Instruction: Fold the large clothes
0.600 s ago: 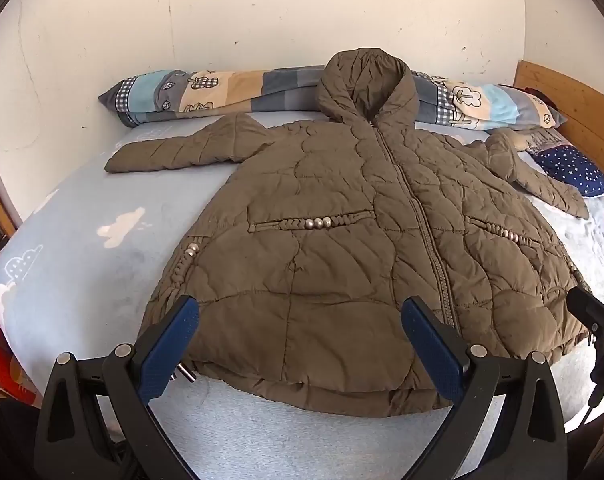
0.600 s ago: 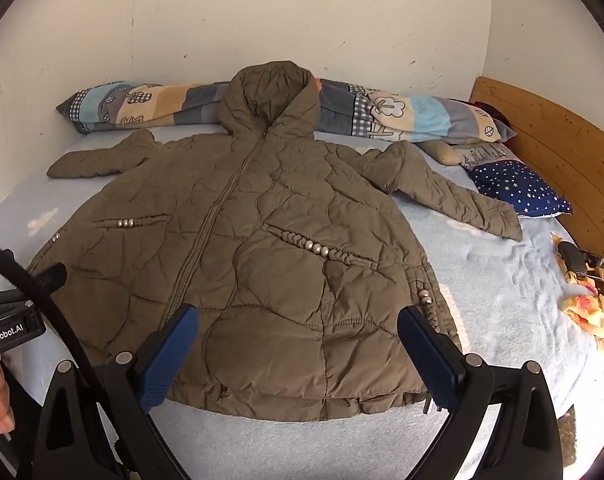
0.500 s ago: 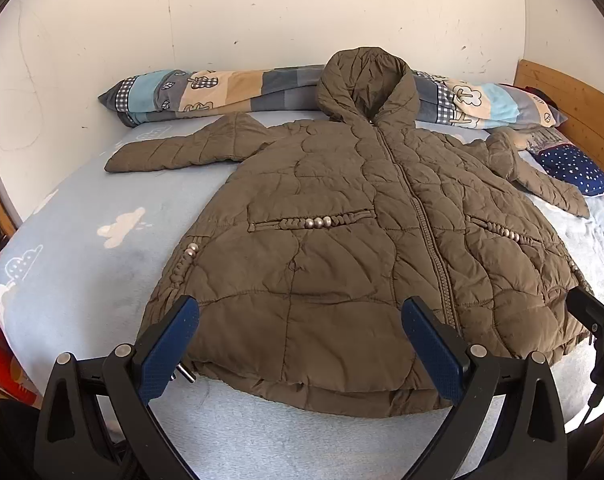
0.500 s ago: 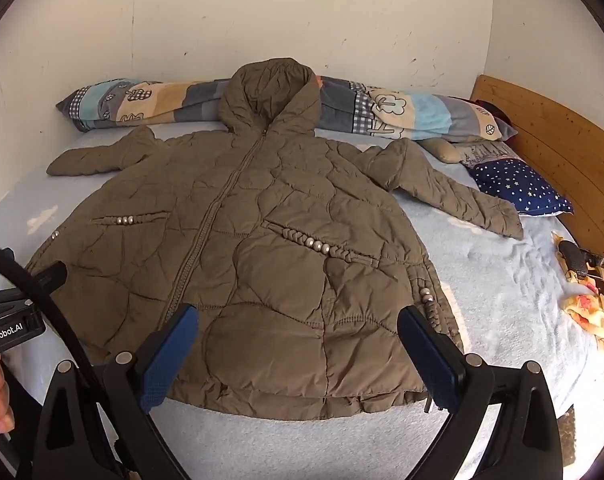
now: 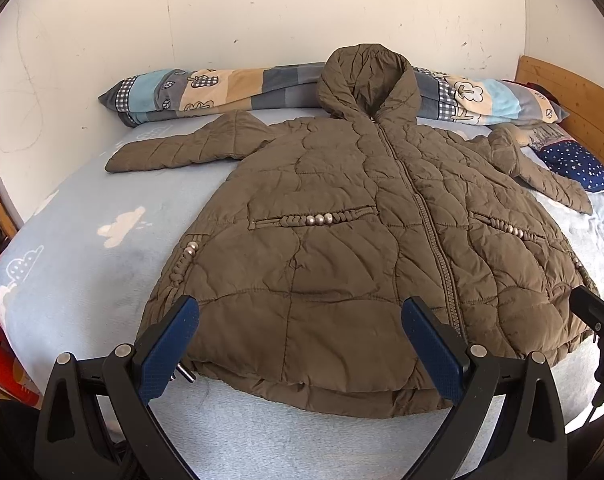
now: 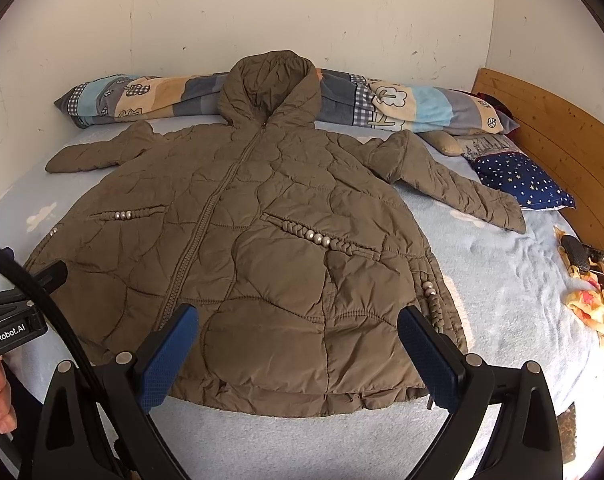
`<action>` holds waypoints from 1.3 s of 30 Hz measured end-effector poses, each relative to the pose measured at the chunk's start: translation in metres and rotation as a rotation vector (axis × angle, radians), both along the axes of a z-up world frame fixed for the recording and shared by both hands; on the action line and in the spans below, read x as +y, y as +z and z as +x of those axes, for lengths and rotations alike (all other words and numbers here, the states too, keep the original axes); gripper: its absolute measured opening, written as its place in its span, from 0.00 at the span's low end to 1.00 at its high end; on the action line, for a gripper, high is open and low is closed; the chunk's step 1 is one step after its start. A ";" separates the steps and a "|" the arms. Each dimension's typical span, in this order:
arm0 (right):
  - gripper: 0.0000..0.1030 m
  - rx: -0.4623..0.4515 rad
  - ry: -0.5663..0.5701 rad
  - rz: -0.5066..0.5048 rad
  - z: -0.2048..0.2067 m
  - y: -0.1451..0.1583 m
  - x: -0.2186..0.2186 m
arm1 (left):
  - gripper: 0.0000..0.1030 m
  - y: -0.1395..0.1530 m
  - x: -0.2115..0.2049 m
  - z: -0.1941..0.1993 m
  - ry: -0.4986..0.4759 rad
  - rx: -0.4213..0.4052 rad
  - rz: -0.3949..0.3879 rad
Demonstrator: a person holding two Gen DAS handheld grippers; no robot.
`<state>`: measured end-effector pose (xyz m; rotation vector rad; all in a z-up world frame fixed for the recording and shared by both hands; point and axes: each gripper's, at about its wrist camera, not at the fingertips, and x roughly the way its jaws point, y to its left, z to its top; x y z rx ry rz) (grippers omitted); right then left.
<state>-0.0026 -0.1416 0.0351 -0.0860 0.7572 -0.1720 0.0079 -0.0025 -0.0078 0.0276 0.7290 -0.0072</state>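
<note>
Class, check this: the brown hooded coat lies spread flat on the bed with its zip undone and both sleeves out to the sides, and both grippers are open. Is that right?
One mistake: the zip is done up, closed from hem to collar, as the right wrist view shows. Otherwise correct: the coat lies flat on the bed, sleeves out, and the left gripper and right gripper are open.

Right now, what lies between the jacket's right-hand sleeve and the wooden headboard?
In the right wrist view, a navy star-print pillow sits between the jacket's sleeve cuff and the headboard, resting on the blue bedsheet.
</note>
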 end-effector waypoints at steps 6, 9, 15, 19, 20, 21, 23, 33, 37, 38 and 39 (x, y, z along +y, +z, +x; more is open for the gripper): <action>0.99 0.006 0.002 0.002 0.000 0.001 -0.001 | 0.99 0.000 -0.001 -0.001 0.000 0.003 0.001; 0.99 0.003 0.005 0.000 0.000 0.000 -0.001 | 0.99 0.000 -0.001 -0.001 0.000 0.001 0.000; 0.99 0.000 0.007 0.001 0.002 0.001 -0.002 | 0.99 0.001 -0.003 0.000 0.002 -0.001 0.004; 0.99 -0.002 0.011 0.001 0.002 0.000 -0.002 | 0.99 0.000 -0.002 -0.001 0.002 -0.009 0.006; 0.98 -0.002 0.012 0.001 0.002 0.000 -0.002 | 0.99 0.001 -0.002 -0.001 0.001 -0.006 0.005; 0.99 0.000 0.013 0.001 0.002 0.000 -0.002 | 0.99 0.000 -0.003 -0.001 0.004 -0.005 0.009; 0.99 0.003 0.014 0.004 0.002 -0.001 -0.002 | 0.99 0.001 -0.003 -0.001 0.003 -0.006 0.010; 0.99 -0.010 0.017 -0.003 0.002 -0.003 -0.001 | 0.99 0.000 -0.004 -0.002 0.012 0.002 0.024; 0.99 0.017 0.011 -0.005 0.003 -0.003 -0.004 | 0.99 0.000 -0.005 -0.003 0.011 0.001 0.050; 0.99 0.007 0.011 -0.008 0.004 -0.003 -0.004 | 0.99 0.000 -0.005 -0.003 0.010 0.006 0.047; 0.99 0.001 0.011 -0.014 0.003 -0.003 -0.004 | 0.99 0.000 -0.005 -0.003 0.011 0.002 0.053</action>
